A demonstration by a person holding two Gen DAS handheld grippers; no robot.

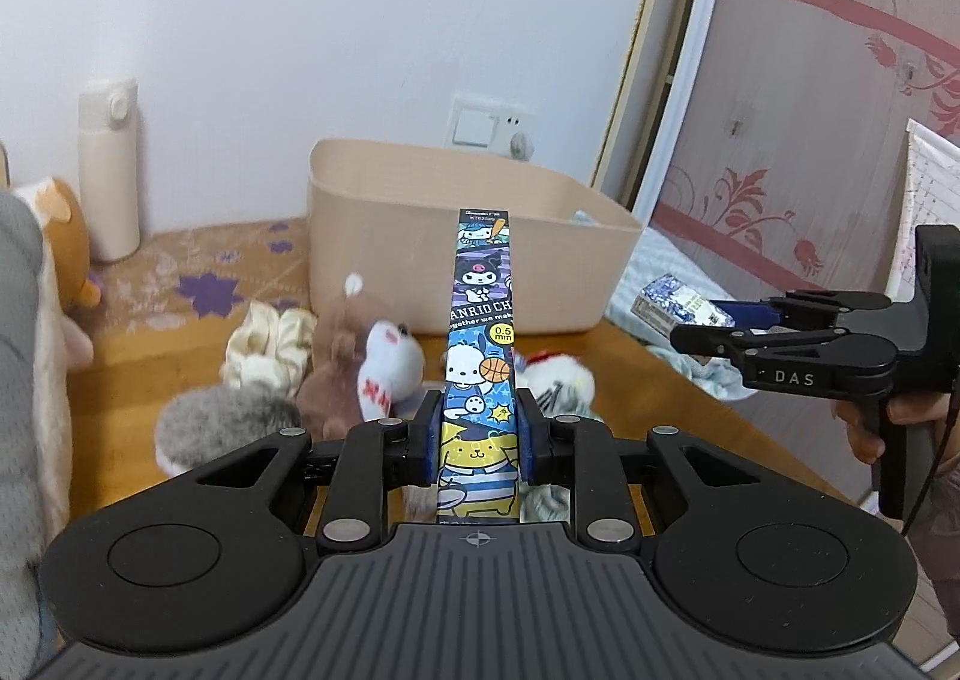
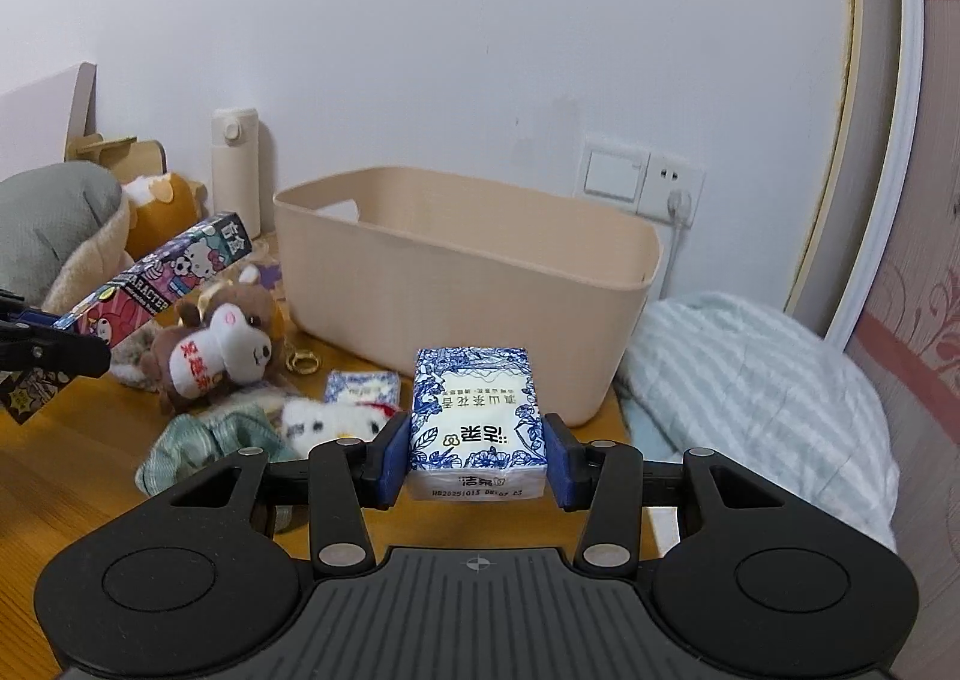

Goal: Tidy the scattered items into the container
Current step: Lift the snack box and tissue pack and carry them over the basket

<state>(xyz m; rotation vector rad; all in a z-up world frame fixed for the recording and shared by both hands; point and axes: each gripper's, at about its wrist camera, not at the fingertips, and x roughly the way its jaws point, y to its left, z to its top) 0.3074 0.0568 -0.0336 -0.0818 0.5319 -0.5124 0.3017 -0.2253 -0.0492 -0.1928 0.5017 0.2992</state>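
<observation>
My left gripper is shut on a long cartoon-printed pen box, held above the wooden table and pointing at the beige container. My right gripper is shut on a blue-and-white tissue pack, lifted in front of the container. On the table below lie a brown plush, a white kitty plush, a second tissue pack, a green cloth, a cream scrunchie and a grey fluffy item. Each wrist view shows the other gripper from the side.
A cream flask stands against the wall left of the container. Large plush cushions crowd the table's left side. Striped bedding lies past the table's right edge. A gold ring lies near the brown plush.
</observation>
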